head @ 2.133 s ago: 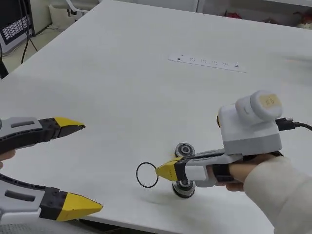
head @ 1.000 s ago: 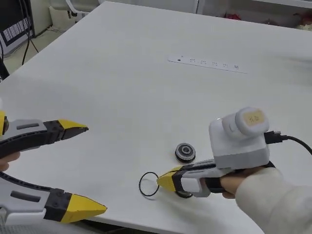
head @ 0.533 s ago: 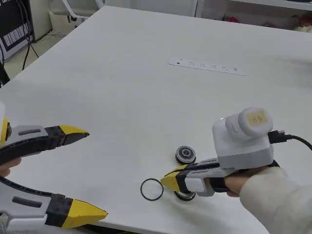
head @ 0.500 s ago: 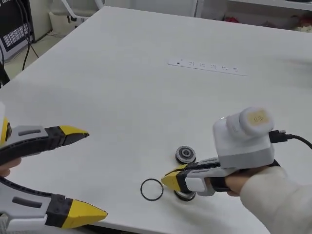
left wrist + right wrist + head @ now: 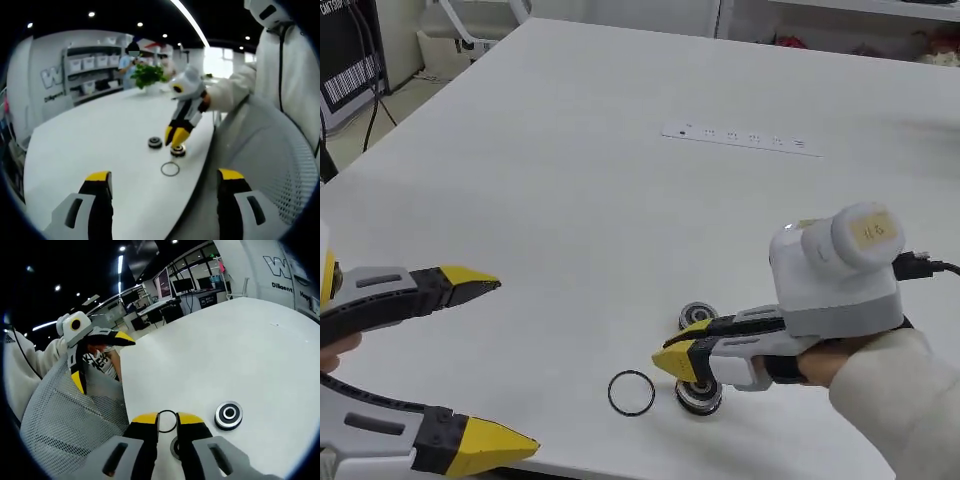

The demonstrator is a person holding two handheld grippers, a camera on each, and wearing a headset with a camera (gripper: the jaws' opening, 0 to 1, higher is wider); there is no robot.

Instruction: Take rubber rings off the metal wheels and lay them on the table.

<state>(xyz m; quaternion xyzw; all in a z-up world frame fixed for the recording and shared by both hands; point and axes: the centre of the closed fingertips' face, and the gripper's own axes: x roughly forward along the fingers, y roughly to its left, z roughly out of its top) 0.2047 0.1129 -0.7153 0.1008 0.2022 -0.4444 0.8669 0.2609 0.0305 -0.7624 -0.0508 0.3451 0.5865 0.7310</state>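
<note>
Rubber ring (image 5: 610, 394) was found lying flat on the white table (image 5: 570, 180), close to its near edge; we recorded it as a thin black loop, off both wheels and touching nothing.

Nearest the camera in the head view, the left gripper (image 5: 517, 364) sat at the lower left, its yellow-tipped jaws spread wide with nothing between them; the left gripper view confirmed the wide gap, with the ring on the table ahead and a grey mesh chair (image 5: 270, 155) to the right.

Just right of the ring, the right gripper (image 5: 670, 361) hung over the near wheel (image 5: 700, 398), held by a hand in a white sleeve (image 5: 900, 400); we noted its jaws drawn close, with a narrow gap left between the tips and nothing gripped; in the right gripper view the ring showed through that gap, on the table beyond the tips.

The near wheel sat flat on the table just beside the ring and was partly covered by the jaws; whether the tips touched it we could not tell.

The far wheel (image 5: 695, 314) lay just behind the near one, also flat, and clear of the yellow tips.

Well beyond both wheels, a white power strip (image 5: 738, 137) lay flat across the middle of the table.
</note>
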